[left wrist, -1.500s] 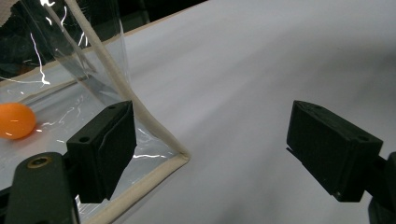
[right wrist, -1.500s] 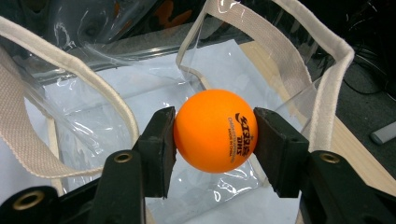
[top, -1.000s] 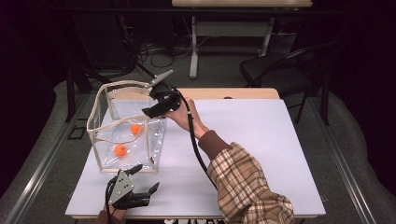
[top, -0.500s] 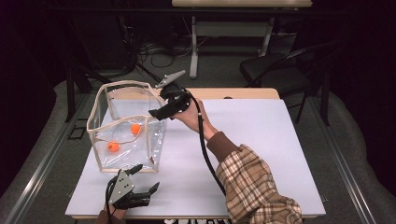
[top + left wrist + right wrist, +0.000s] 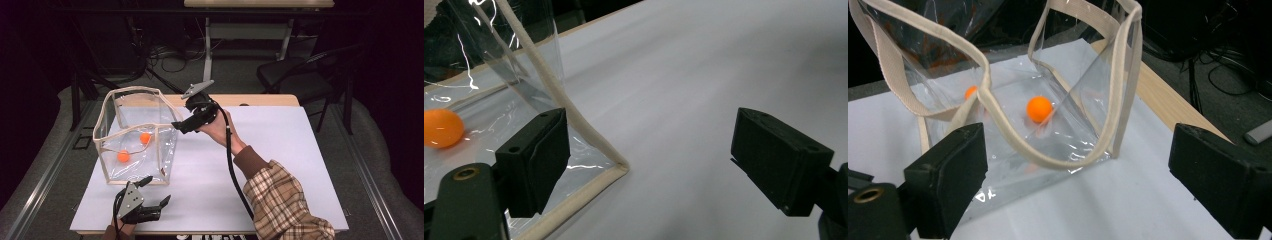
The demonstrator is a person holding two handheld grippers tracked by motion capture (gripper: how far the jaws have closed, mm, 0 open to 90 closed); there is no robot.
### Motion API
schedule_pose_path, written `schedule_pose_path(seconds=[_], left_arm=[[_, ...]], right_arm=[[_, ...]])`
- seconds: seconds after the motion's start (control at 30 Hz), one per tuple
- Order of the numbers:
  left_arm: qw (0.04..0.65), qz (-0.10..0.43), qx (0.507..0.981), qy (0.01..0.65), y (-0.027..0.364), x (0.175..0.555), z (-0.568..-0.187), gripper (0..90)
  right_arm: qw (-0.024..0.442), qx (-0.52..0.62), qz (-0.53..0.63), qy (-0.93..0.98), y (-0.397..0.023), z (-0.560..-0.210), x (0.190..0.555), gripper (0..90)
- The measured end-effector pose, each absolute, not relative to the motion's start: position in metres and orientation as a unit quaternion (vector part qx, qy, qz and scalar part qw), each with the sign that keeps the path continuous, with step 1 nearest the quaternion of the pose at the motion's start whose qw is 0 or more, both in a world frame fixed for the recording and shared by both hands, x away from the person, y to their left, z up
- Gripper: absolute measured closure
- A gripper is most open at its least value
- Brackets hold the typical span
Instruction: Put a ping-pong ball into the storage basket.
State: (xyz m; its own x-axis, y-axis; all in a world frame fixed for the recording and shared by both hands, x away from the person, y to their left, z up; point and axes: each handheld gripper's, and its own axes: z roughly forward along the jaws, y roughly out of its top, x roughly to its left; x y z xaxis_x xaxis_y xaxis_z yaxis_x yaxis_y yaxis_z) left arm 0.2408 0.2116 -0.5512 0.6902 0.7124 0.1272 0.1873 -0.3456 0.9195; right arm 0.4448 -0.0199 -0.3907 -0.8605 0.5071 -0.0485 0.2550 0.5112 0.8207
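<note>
The right gripper [image 5: 181, 126], jaws just opened wide and empty, should back off slowly from the clear bag [image 5: 136, 137] at middle left, not bumping its rim.

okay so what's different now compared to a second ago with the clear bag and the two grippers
The right gripper has drawn back to the right, off the rim of the clear bag, and its jaws have just been opening with nothing between them. One orange ball now lies farther right inside the bag than before; the other ball sits much where it was. The left gripper stayed put, open, at the bag's near corner.
</note>
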Motion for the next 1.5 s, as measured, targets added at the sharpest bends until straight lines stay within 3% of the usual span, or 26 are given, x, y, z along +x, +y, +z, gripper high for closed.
schedule_pose_path(seconds=[1.5], left_arm=[[0.494,0.268,0.776,0.286,0.212,0.240,-0.551,15.9]], right_arm=[[0.162,0.242,0.443,0.848,-0.106,-0.444,0.383,3.2]])
